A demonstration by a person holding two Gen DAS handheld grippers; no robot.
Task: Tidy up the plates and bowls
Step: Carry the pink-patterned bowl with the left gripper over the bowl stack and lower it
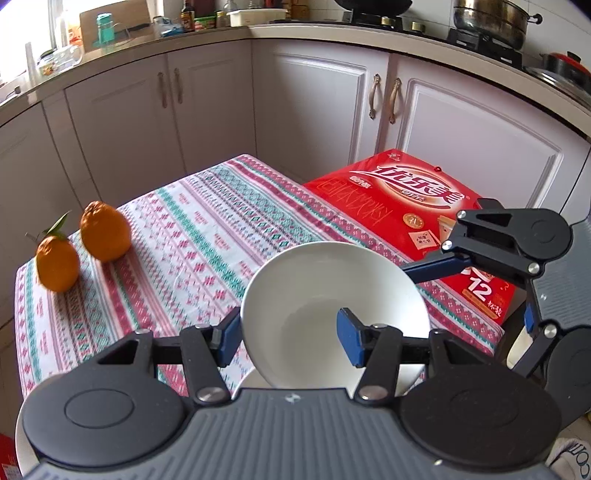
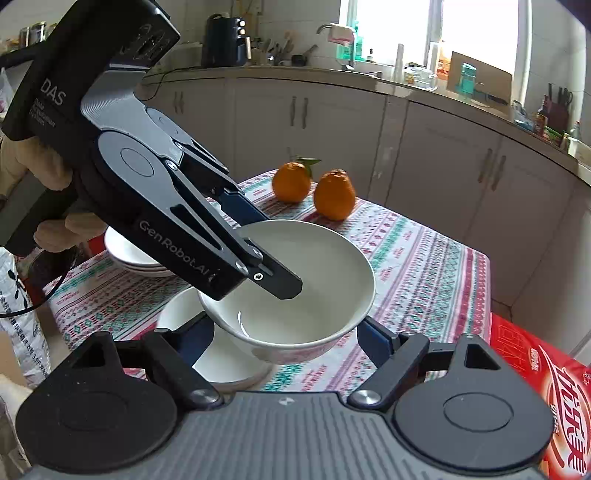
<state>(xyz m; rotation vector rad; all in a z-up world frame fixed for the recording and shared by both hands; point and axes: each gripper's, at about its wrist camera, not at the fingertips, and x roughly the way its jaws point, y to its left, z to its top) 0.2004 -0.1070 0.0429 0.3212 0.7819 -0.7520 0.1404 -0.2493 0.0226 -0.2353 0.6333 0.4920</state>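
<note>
Left tongs [image 1: 291,334] astride bowl [image 1: 325,280] rim

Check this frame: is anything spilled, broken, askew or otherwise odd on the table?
Nothing is spilled or visibly broken. The white bowl is tilted, lifted above the tablecloth, with the left gripper pinching its rim and the right gripper's fingers on either side of it. Two oranges and a red box sit undisturbed.

Stacked plates [image 2: 125,258] largely hidden behind the left gripper [image 2: 266,258]; lower bowl [image 2: 221,354] mostly covered by the lifted bowl [image 2: 295,295]. Red carton [image 2: 546,398] cut off at the right edge. Countertop bottles [image 1: 188,14] too small to identify.
</note>
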